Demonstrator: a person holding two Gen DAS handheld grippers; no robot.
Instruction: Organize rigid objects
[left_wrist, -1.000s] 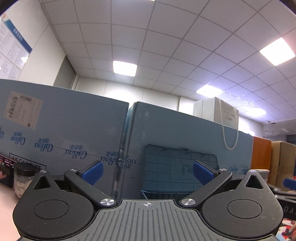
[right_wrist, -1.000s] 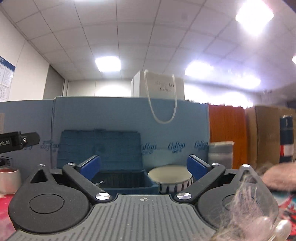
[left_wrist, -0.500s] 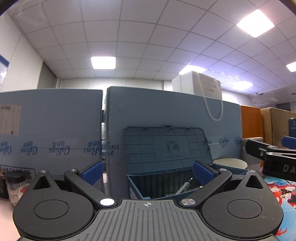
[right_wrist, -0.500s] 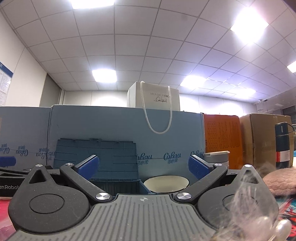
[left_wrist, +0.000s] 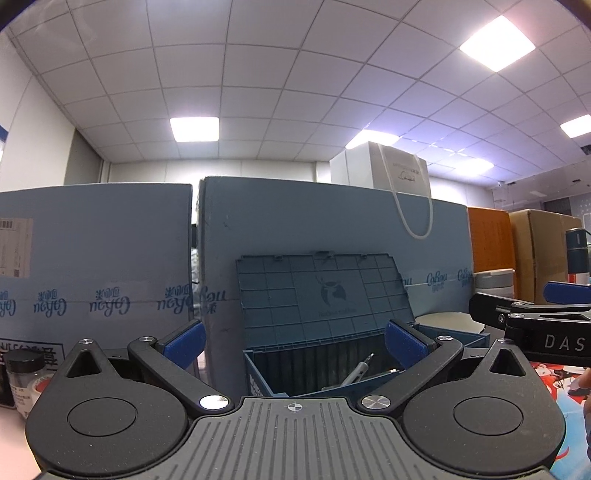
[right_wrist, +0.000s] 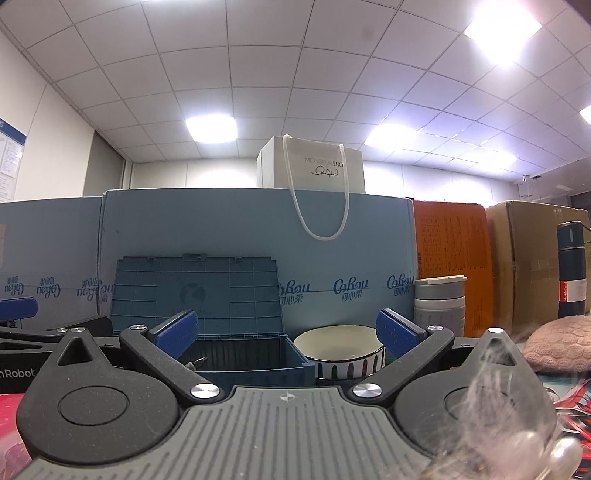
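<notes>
Toolbox (left_wrist: 325, 354): blue, lid (left_wrist: 325, 291) raised upright against the carton (left_wrist: 295, 236) behind; stands on the table straight ahead of both grippers. Contents, as far as visible: a pen-like tool (left_wrist: 356, 373) leaning inside, and a screwdriver bit (right_wrist: 197, 362) near the front wall; the rest is hidden. Bowl (right_wrist: 340, 349): striped, apparently empty, just beside the box on its right, outside it. Left gripper (left_wrist: 293, 341): fingers spread wide, holding nothing, aimed at the box opening. Right gripper (right_wrist: 286, 330): likewise spread and unloaded, straddling the box corner and the bowl. Flask (right_wrist: 439, 306): grey, behind the bowl. Bottle (right_wrist: 570, 269): dark, far right. Jar (left_wrist: 26, 380): black cap, far left. Pink knit item (right_wrist: 557, 343): right edge. Progress: judged partial; some items are boxed, several rigid pieces stand loose, and the lid is not yet closed.
</notes>
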